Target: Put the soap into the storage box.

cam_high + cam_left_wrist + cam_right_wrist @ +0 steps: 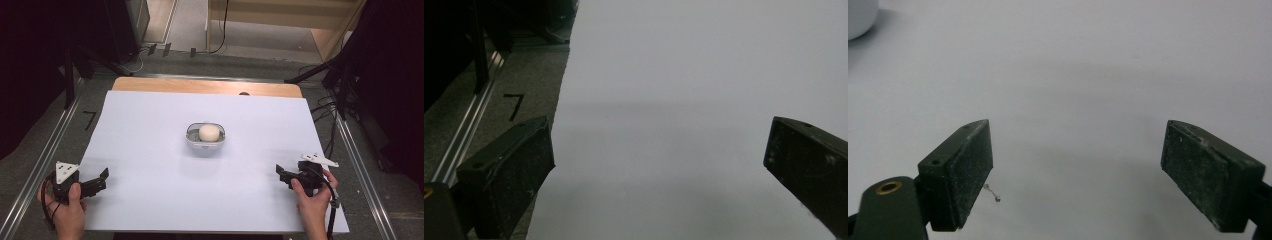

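the table (150,210) carries a white sheet, bare but for a small bowl (205,141) at its middle, and a pale ball (208,132) sits inside the bowl, probably kept there so it cannot roll off. both tools wait at the near corners, well apart from the bowl, likely a ready stance before a reach. the left gripper (101,179) hangs by the sheet's left edge, its jaws spread wide with nothing between them. the right gripper (281,173) points toward the middle, its jaws also parted and empty. nothing lies between either gripper and the bowl, so the way in looks free. dark stands and cables ring the table.
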`<state>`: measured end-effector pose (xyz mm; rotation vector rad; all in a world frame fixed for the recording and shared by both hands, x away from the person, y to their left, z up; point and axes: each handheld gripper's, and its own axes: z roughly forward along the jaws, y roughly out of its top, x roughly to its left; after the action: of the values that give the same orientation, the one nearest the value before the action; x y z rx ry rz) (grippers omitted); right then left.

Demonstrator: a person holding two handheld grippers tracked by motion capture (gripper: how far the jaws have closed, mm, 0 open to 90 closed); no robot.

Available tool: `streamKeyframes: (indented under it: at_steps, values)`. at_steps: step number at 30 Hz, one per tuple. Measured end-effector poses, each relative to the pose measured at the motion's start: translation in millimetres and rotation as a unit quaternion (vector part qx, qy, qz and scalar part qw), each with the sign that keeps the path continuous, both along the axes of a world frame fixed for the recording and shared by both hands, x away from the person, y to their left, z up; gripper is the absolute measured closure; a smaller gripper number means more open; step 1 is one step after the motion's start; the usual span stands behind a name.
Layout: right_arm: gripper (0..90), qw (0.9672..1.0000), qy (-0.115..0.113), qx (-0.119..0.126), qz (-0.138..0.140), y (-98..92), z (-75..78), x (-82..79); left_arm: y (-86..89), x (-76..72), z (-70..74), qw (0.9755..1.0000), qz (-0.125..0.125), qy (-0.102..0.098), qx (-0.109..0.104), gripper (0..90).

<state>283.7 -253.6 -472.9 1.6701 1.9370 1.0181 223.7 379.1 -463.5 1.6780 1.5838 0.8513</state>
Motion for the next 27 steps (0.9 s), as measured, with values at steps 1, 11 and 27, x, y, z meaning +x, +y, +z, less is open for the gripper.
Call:
streamKeyframes:
  at_steps: [1, 11, 27]
  values:
    - [13.7, 1.0, 0.0, 0.001, -0.002, -2.3, 0.0, -1.5, 0.0, 0.0, 0.0, 1.0, 0.0, 0.0, 0.0, 0.3]
    - [13.6, 0.9997, -0.002, -0.001, -0.026, -32.5, -0.4, -13.4, -0.2, -0.1, 0.0, 1.0, 0.001, 0.0, 0.001, 0.3]
    - [13.6, 0.9981, -0.006, 0.012, -0.061, -78.3, -1.0, -29.0, -0.1, -0.3, 0.1, 1.0, 0.0, -0.001, 0.001, 0.3]
